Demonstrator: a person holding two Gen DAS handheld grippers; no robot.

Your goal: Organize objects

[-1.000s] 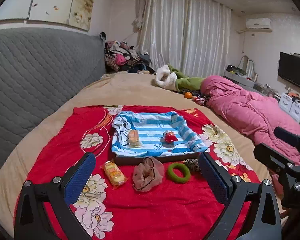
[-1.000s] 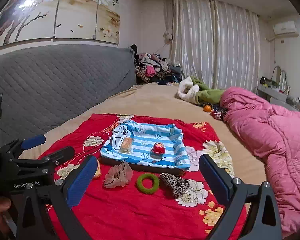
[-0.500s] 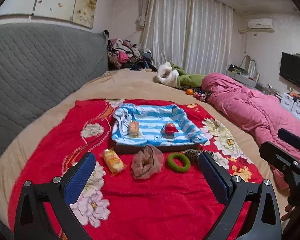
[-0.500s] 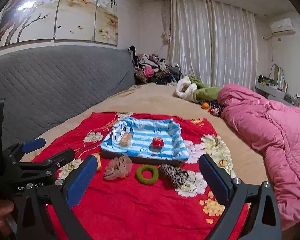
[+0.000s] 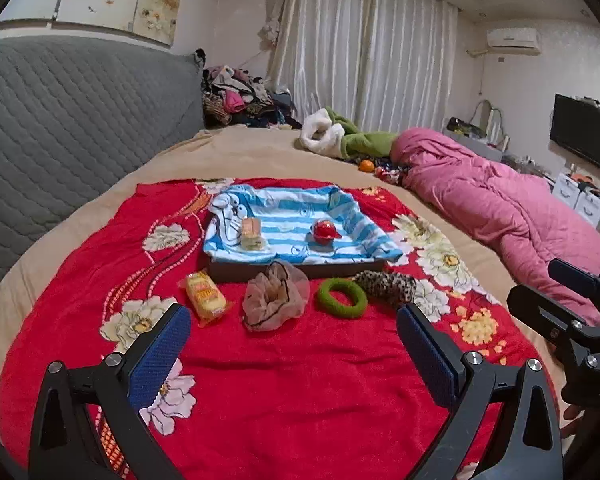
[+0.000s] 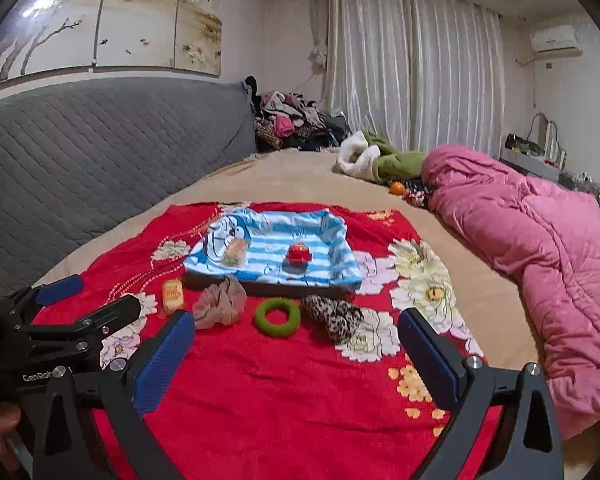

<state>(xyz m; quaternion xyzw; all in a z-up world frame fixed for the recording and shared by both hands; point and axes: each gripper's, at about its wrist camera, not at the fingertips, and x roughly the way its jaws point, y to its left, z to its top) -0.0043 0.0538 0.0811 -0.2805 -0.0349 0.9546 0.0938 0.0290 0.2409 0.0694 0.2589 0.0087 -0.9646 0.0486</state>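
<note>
A tray (image 5: 300, 270) lined with a blue-striped cloth sits on a red floral blanket (image 5: 300, 380); it also shows in the right wrist view (image 6: 332, 248). In it lie a wrapped snack (image 5: 251, 233) and a red toy (image 5: 325, 232). In front of it lie a yellow snack pack (image 5: 205, 294), a beige scrunchie (image 5: 275, 296), a green ring (image 5: 342, 297) and a leopard scrunchie (image 5: 386, 283). My left gripper (image 5: 294, 344) is open and empty, short of these items. My right gripper (image 6: 296, 346) is open and empty, short of the green ring (image 6: 277, 316).
A pink quilt (image 5: 500, 200) lies along the right of the bed. A grey quilted headboard (image 5: 60, 120) stands on the left. Clothes (image 5: 240, 98) are piled at the far corner. An orange (image 5: 366, 165) and white and green garments (image 5: 340, 136) lie beyond the blanket.
Both grippers have drawn back and risen a little, so the tray and the items look farther off. Both stayed open. No item moved.
</note>
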